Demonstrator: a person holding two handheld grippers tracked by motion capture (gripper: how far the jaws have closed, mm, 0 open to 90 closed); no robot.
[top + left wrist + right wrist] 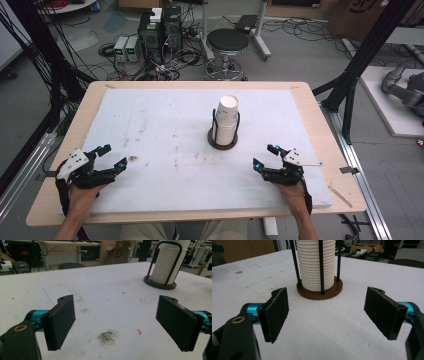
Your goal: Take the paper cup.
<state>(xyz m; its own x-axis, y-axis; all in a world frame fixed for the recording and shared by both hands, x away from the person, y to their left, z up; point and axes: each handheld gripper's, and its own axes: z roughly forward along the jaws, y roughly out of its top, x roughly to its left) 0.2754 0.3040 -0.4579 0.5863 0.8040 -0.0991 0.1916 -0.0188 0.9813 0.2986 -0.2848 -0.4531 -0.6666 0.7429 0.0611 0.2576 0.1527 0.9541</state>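
Both jaws spread wide, the left gripper (110,155) at eight o'clock and right gripper (265,156) at four flank the cup stack (226,121), seemingly poised to reach it.

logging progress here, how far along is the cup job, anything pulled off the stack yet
Nothing looks done: the stack of white cups sits in its holder, with no loose cup on the white board. In hand: nothing, as the left gripper and right gripper rest open near the front edge. Left: reaching in, likely with the nearer right gripper, and lifting a cup.
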